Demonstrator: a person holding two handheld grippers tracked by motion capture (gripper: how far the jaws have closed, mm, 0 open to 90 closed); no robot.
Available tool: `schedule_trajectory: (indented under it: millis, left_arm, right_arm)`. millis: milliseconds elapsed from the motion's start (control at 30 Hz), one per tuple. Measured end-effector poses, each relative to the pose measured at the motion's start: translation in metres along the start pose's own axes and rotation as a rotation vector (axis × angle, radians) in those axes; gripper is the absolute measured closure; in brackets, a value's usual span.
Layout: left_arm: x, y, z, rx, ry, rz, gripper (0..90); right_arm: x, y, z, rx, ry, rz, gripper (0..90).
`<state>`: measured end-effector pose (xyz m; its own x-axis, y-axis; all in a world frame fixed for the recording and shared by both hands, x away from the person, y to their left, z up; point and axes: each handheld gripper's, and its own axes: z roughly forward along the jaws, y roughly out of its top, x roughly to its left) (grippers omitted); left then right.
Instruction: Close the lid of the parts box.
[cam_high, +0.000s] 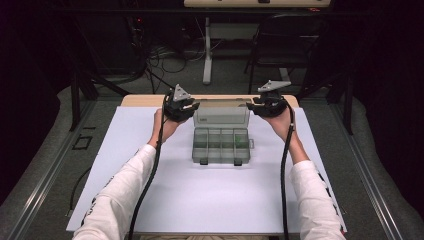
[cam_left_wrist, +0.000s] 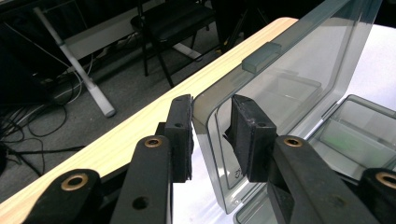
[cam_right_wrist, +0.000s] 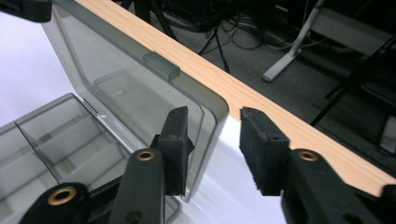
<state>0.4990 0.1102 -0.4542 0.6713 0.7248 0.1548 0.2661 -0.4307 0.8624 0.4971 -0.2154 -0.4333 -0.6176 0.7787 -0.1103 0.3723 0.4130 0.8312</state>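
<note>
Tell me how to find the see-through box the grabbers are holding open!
Look at the white sheet covering the table. In its middle sits a smoky clear plastic organizer box with little compartments. Its lid stands up at the back, with the left gripper and right gripper straddling the lid's two corners.

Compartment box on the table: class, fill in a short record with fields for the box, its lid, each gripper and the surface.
box: clear grey compartment box, open
lid: lid raised upright
left gripper: left gripper astride the lid's corner, pads not pressing
right gripper: right gripper astride the lid's other corner, one pad clear of it
surface: white sheet on wooden table
</note>
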Motion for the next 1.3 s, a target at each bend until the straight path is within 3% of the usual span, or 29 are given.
schedule_trajectory:
  millis: [333,733,1300]
  left_arm:
    - [0.003,-0.001,-0.005,0.002,-0.041,-0.001,72.7]
    - [0.003,-0.005,-0.014,-0.003,-0.095,-0.004,75.0]
    - [-0.005,-0.013,-0.025,0.0,-0.113,0.055,75.3]
  right_arm:
    - [0.002,0.002,0.003,-0.002,0.007,0.029,74.6]
    - [0.013,-0.003,-0.007,-0.004,-0.007,-0.025,75.0]
    - [0.026,-0.013,-0.019,-0.006,-0.007,-0.092,74.5]
